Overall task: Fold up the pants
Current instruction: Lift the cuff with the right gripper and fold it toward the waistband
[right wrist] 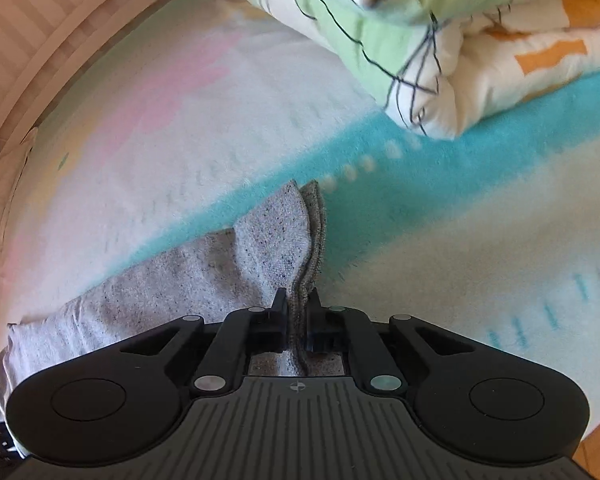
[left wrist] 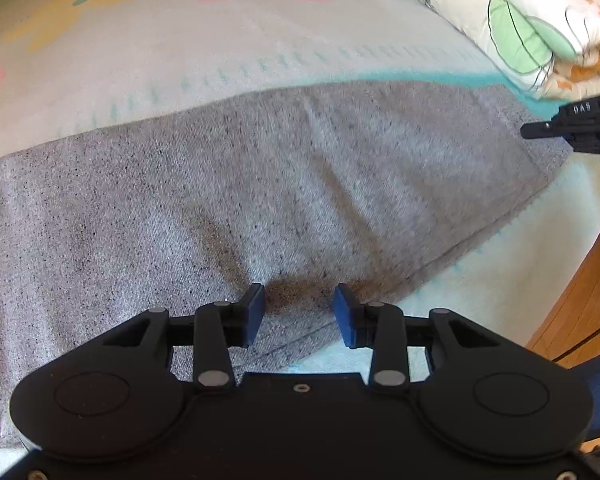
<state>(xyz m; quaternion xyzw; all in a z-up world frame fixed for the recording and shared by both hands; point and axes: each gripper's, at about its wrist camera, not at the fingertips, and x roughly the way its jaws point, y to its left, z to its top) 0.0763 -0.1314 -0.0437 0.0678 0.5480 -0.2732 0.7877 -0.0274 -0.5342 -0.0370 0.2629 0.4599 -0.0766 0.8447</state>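
Grey speckled pants [left wrist: 260,184] lie spread across the bed sheet [left wrist: 180,48], legs stacked on each other. My left gripper [left wrist: 299,312] is open, its blue pads [left wrist: 254,312] just above the near edge of the pants. My right gripper [right wrist: 298,320] is shut on the end of the pants [right wrist: 284,248], pinching the stacked hems, which stick up between the jaws. The right gripper also shows in the left wrist view [left wrist: 568,128] at the pants' far right end.
A folded quilt with green and orange print [left wrist: 520,24] lies at the back right, also in the right wrist view [right wrist: 440,40]. A wooden floor [left wrist: 580,308] lies past the bed's right edge. A headboard or wall [right wrist: 40,40] borders the bed at left.
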